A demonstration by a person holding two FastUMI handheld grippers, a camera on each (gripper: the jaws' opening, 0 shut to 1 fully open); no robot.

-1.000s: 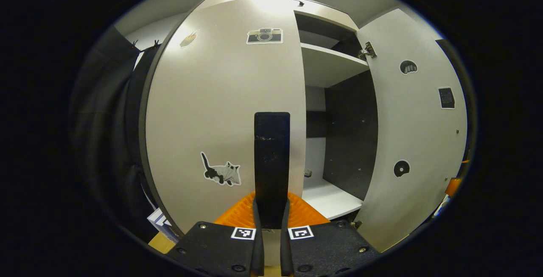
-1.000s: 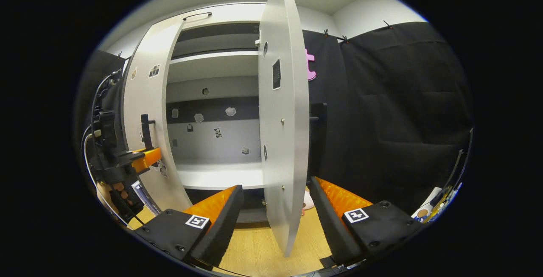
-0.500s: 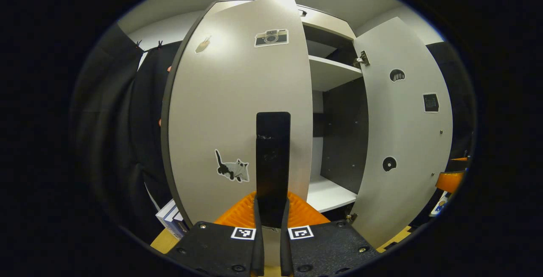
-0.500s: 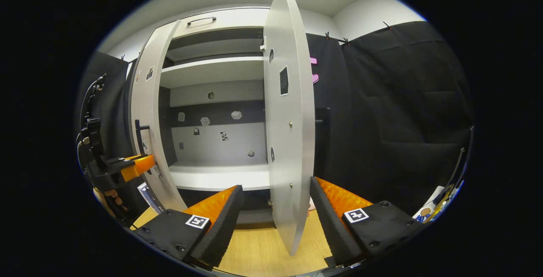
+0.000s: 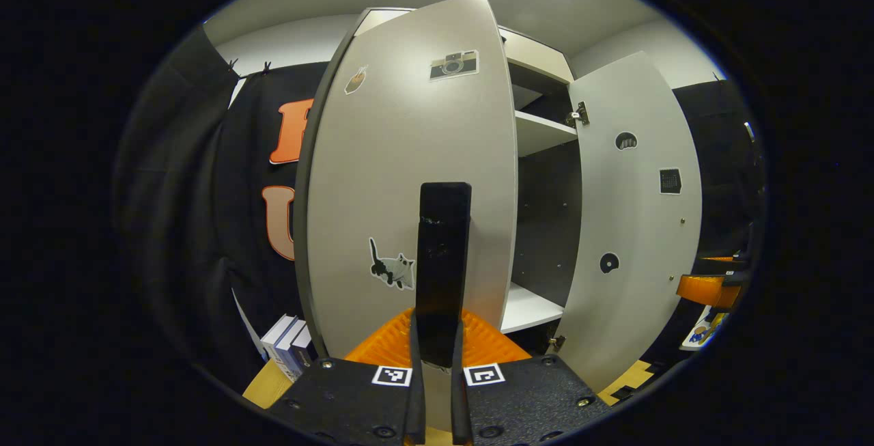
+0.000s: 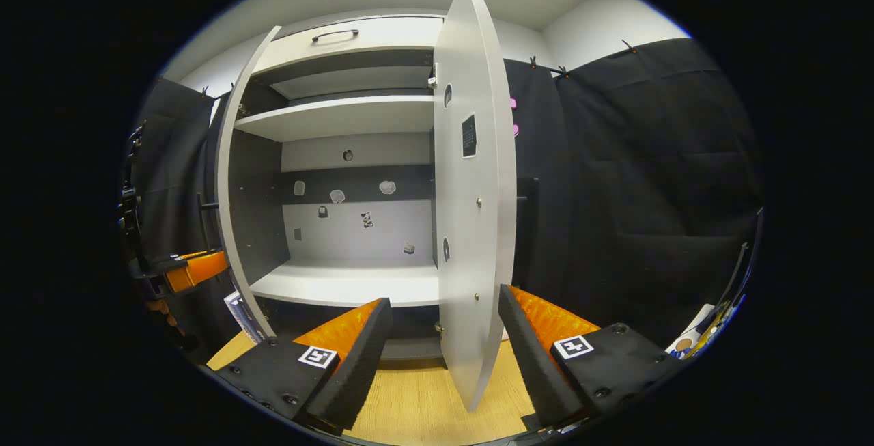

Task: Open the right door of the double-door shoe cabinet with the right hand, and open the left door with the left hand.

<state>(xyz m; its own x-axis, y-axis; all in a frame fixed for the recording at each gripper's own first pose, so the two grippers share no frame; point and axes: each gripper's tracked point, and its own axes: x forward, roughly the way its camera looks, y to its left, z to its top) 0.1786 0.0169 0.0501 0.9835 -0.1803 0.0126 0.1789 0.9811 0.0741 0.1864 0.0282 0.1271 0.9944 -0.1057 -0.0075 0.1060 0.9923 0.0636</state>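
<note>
**Left door swung wider, both doors nearly open**

Since a second ago the left door has swung further out. Left gripper is clamped on its handle. Right gripper gapes wide, straddling the right door edge, gripping nothing. Cabinet shelves exposed, pale panels with stickers. Remaining: final swing and release.

Two cabinet doors, two hand-held grippers, two shelves
</note>
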